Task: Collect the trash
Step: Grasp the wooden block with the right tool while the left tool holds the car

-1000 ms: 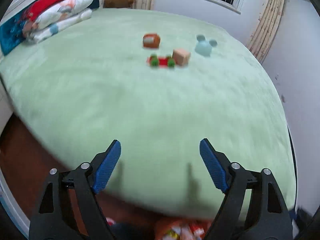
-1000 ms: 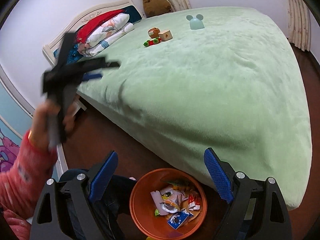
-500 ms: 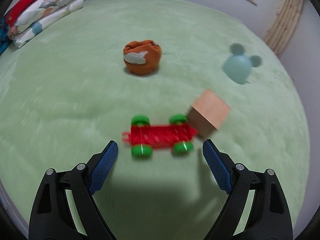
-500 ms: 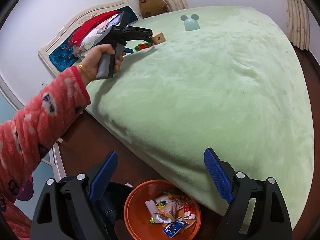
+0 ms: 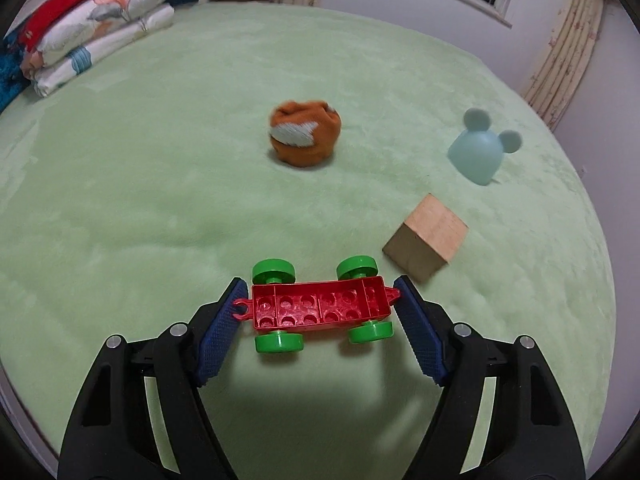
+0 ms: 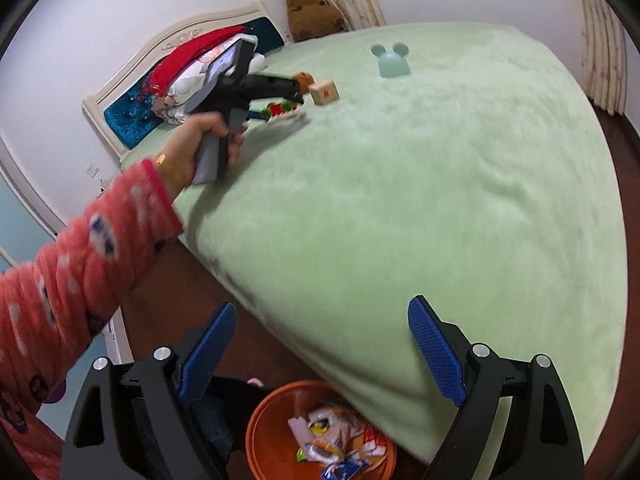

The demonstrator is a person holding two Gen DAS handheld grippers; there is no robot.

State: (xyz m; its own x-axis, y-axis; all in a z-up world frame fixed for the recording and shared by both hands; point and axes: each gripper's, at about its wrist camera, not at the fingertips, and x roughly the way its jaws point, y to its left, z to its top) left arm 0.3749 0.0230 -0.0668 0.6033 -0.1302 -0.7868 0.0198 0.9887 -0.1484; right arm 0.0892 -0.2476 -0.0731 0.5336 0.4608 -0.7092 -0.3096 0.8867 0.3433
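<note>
— Left wrist view first: what sits between the fingers of the left gripper [image 5: 320, 308]?

— A red toy car chassis [image 5: 320, 306] with green wheels, lying upside down on the green bedspread [image 5: 160, 200]. The jaws have just been closing around it. The blue pads stand at its two ends, right up against the small hooks, but I cannot tell whether they press on it yet.

— And beyond it?

— Just ahead and to the right of the fingertips, a wooden cube [image 5: 426, 246]. Further ahead, an orange cloth bundle [image 5: 306, 138]; ahead and far to the right, a pale blue mouse-eared thing [image 5: 480, 148]. Stacked pillows [image 5: 92, 36] lie far off to the left.

— What about the right gripper [image 6: 320, 348]?

— Its jaws stand wide apart with nothing between them, over the near edge of the bed. Directly below it, on the dark floor, is an orange bin [image 6: 280, 420] with wrappers [image 6: 332, 440] inside.

— Can you see the other hand from there?

— Yes, well ahead and to the left: a hand [image 6: 208, 144] in a pink patterned sleeve [image 6: 80, 272] holding the left gripper down at the toys.
</note>
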